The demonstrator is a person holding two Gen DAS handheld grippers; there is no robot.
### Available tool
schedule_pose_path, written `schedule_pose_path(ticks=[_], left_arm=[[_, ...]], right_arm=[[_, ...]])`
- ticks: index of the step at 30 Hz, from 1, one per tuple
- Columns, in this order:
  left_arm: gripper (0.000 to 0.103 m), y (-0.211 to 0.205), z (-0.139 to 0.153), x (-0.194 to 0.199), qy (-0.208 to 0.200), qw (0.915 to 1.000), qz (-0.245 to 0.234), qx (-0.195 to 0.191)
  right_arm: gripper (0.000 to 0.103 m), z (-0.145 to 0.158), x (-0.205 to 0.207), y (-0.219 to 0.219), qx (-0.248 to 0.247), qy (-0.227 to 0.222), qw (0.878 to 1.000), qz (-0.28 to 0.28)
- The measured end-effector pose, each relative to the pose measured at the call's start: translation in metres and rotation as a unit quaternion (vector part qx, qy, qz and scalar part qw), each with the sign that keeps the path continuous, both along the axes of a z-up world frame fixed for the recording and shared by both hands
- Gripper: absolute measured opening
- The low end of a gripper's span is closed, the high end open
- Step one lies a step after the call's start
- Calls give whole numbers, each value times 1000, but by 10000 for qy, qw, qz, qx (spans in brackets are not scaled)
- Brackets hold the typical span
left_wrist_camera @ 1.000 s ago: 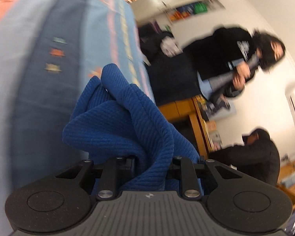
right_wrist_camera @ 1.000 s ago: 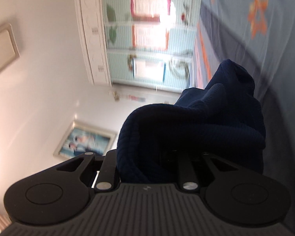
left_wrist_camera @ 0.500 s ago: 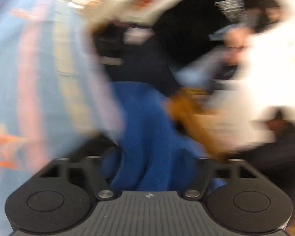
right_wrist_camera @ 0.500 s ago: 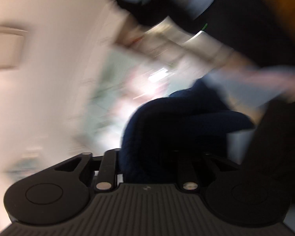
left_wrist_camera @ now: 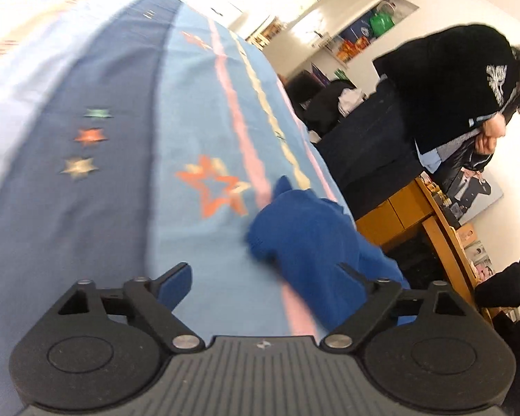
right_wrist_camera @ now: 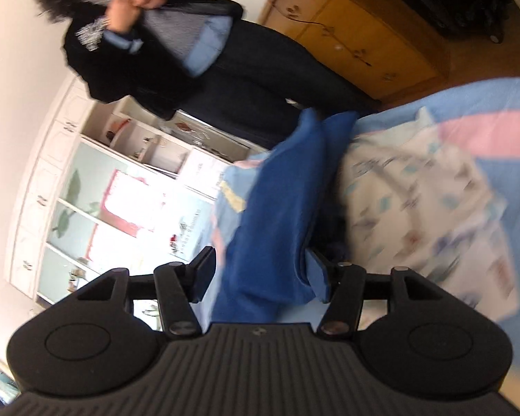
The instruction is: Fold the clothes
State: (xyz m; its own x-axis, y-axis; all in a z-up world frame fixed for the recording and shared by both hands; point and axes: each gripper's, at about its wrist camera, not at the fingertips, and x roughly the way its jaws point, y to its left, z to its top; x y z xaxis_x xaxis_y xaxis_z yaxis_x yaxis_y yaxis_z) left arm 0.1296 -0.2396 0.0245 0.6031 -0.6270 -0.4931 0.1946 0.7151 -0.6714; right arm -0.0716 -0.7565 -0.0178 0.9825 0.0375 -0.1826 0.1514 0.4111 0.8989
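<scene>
On the star-patterned bedspread (left_wrist_camera: 128, 180), the blue knit garment (left_wrist_camera: 305, 239), clamped a second ago, is being released as both the left gripper (left_wrist_camera: 265, 279) and right gripper (right_wrist_camera: 260, 270) are opening, so this fold is probably being laid down.

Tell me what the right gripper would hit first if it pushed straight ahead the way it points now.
The blue sweater. It lies between the opening fingers of the right gripper and stretches ahead along that line, on the bedspread. Depth is uncertain.

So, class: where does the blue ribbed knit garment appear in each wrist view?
Left wrist: blue ribbed knit garment, lower right of centre, by the right finger.
Right wrist: garment, centre, between opening jaws.
Shared landmark: light blue bedspread with pink stripe.
</scene>
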Motion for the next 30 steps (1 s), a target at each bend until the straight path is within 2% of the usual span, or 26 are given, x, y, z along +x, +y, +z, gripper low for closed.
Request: schedule_pose_path(ticks=[3,6,9,11,13,14,16,19,23,25,27,30], left_arm=[[98,34,1,-45,-8,9998,92,184],[99,56,1,-85,-50,9978,-28,655],[99,70,3,-115,-223,9926,-34,1192],[99,76,10,-131,-368,9889,42,1437],[101,82,19,-145,-558,9849,75,1638],[102,85,24,-151,-679,9824,89,1737],[102,86,31,-161,-850,9765,129,1978],[102,88,37,-172,-953,9704,174,2211],[102,90,45,-178,-1039,9649,194,2405],[102,86,50,-179,-1155,9570,133,2658],[102,82,58,-181,-1332,9511,179,2781],[102,83,70,-185,-1668,9511,295,2583]], right_arm=[[66,3,18,37,557,-513,9950,646],[70,-15,31,86,1270,-855,9800,1272],[72,-47,50,135,1842,-868,9600,1923],[72,-65,60,159,2052,-784,9499,2224],[81,-79,69,179,2177,-668,9418,2472],[84,-81,70,190,2082,-574,9419,2574],[88,-72,68,205,1437,-378,9519,2680],[93,-56,54,221,1107,-395,9553,2712],[93,-41,36,239,231,-450,9580,2821],[93,-36,33,247,-169,-448,9552,2920],[93,-35,34,248,-313,-462,9534,2966],[93,-37,35,239,-115,-600,9526,2981]])
